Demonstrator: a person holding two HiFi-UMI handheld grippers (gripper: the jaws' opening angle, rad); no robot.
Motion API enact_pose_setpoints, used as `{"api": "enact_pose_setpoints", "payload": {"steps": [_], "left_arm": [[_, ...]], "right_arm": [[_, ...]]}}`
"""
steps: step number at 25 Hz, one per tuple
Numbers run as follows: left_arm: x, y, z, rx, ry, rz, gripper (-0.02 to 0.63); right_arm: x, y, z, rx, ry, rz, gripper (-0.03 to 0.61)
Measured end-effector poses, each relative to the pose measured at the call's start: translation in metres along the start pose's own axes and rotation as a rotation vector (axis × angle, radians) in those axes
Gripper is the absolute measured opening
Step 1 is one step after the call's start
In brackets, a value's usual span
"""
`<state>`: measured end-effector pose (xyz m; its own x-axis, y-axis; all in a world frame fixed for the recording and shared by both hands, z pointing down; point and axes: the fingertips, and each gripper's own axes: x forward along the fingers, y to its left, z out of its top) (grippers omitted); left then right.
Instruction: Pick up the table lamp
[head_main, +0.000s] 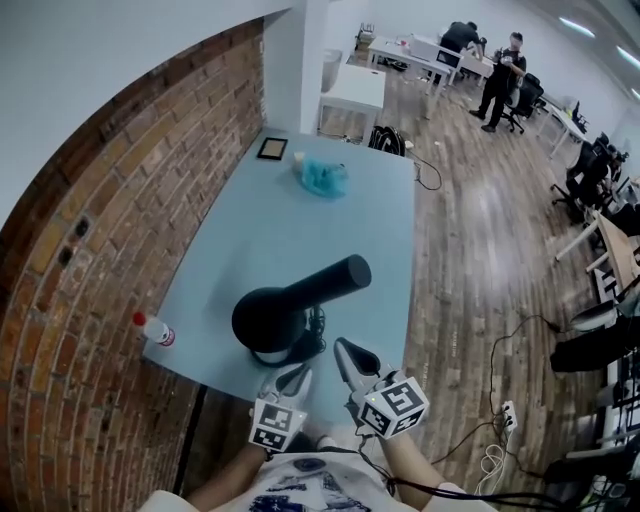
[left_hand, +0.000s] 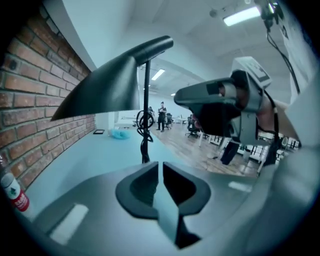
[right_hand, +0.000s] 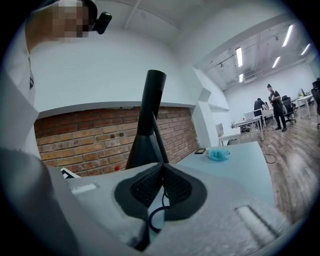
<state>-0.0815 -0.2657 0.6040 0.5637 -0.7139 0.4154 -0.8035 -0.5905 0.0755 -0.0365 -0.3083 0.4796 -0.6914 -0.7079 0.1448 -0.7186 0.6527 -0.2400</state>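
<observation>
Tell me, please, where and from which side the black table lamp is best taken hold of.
Probably the thin upright stem, above the cord wound round it, approached level from the near table edge. The shade is a broad cone, likely too wide, and overhangs the stem.

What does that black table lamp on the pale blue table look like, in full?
The black table lamp looks like matte metal: a cone shade narrowing into a tube, tilted on a thin upright stem with black cord looped around it. It stands upright near the near edge of the pale blue table. Nothing but the table appears to touch it.
</observation>
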Motion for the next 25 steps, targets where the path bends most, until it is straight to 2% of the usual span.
{"api": "enact_pose_setpoints", "payload": {"steps": [3,9,13,21,25], "left_arm": [[0.012,0.002,-0.003,-0.014,-0.01,-0.032,-0.003],[0.035,0.002,-0.009,-0.024,0.0,-0.08,0.07],[0.048,0.002,-0.015,-0.053,0.009,-0.089,0.083],[0.074,0.013,-0.017,-0.099,0.022,-0.02,0.117],[0.081,0.023,-0.016,-0.096,0.007,0.041,0.117]], "right_arm": [[0.008,-0.004,0.0,0.005,-0.011,-0.008,-0.002],[0.021,-0.013,0.002,-0.001,-0.024,0.0,-0.001],[0.027,-0.015,0.002,-0.007,-0.023,0.029,0.0],[0.029,-0.023,0.002,-0.005,-0.001,0.043,0.0],[0.03,-0.024,0.001,0.004,0.001,0.052,0.0]]}}
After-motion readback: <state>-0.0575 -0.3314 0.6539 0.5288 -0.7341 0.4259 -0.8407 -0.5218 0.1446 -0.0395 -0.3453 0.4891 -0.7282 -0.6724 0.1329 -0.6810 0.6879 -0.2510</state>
